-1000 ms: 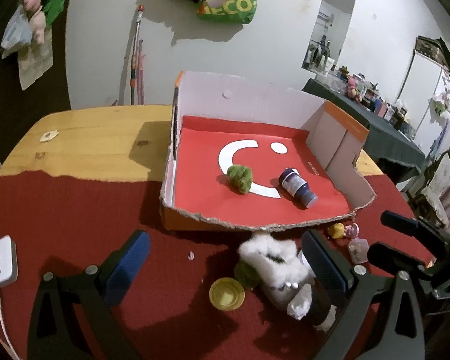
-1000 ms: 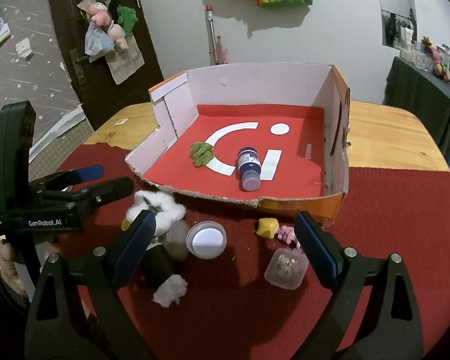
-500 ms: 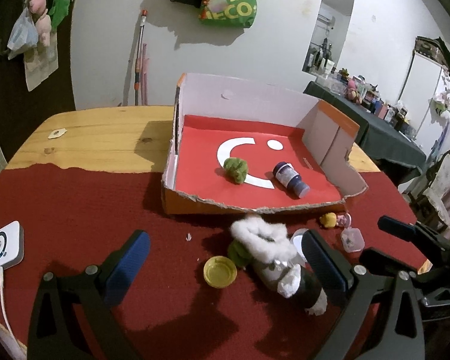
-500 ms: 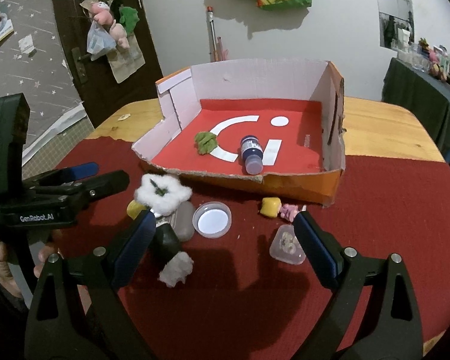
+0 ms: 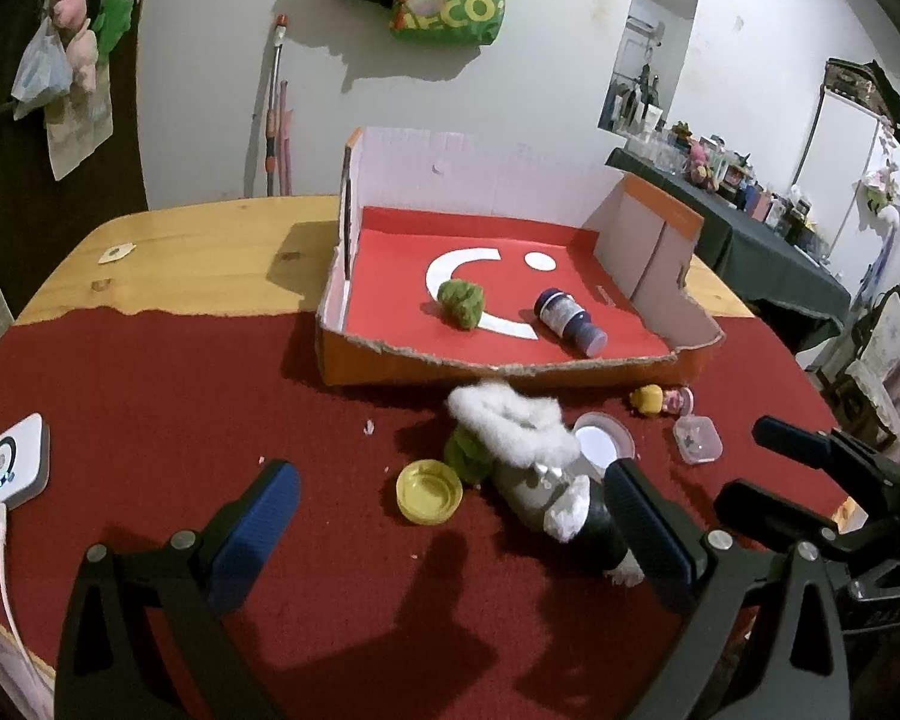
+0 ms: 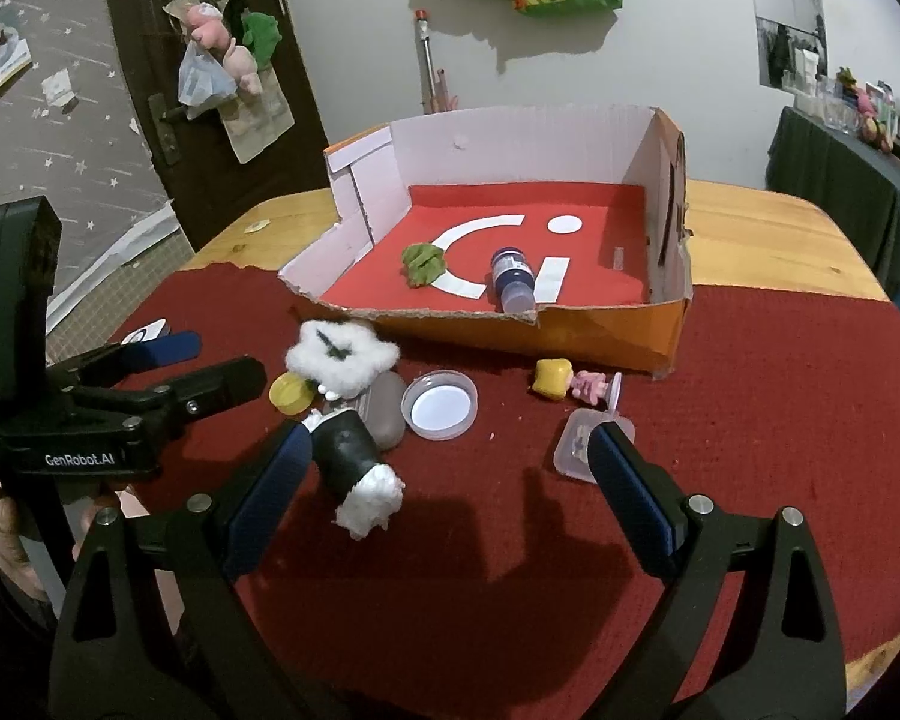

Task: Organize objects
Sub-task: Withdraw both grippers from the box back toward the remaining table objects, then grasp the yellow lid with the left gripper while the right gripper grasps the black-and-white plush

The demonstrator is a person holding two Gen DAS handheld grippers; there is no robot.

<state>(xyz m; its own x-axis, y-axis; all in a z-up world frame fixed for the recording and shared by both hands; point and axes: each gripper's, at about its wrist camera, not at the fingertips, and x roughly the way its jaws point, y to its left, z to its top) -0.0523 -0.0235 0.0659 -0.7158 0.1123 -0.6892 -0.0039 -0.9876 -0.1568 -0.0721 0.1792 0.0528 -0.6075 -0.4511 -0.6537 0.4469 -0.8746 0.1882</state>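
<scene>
An open cardboard box (image 5: pixel 354 354) (image 6: pixel 606 330) with a red floor holds a green fuzzy lump (image 5: pixel 462 303) (image 6: pixel 423 263) and a dark blue bottle (image 5: pixel 569 321) (image 6: pixel 513 279) lying on its side. In front of it on the red cloth lie a white fluffy toy (image 5: pixel 513 426) (image 6: pixel 342 357), a black-and-white plush piece (image 6: pixel 354 465), a yellow lid (image 5: pixel 429 491), a clear round lid (image 6: pixel 440 404), a small clear case (image 5: pixel 697 439) (image 6: pixel 579 450) and small yellow and pink figures (image 6: pixel 573 383). My left gripper (image 5: pixel 450 525) and right gripper (image 6: pixel 450 474) are open and empty above the cloth.
A white device with a cable (image 5: pixel 11 471) lies at the cloth's left edge. The wooden table (image 5: pixel 210 246) reaches beyond the cloth to the wall. A dark side table with clutter (image 5: pixel 750 222) stands to the right.
Both grippers have pulled back and up from the box; the objects now appear farther away. Both stay open and empty.
</scene>
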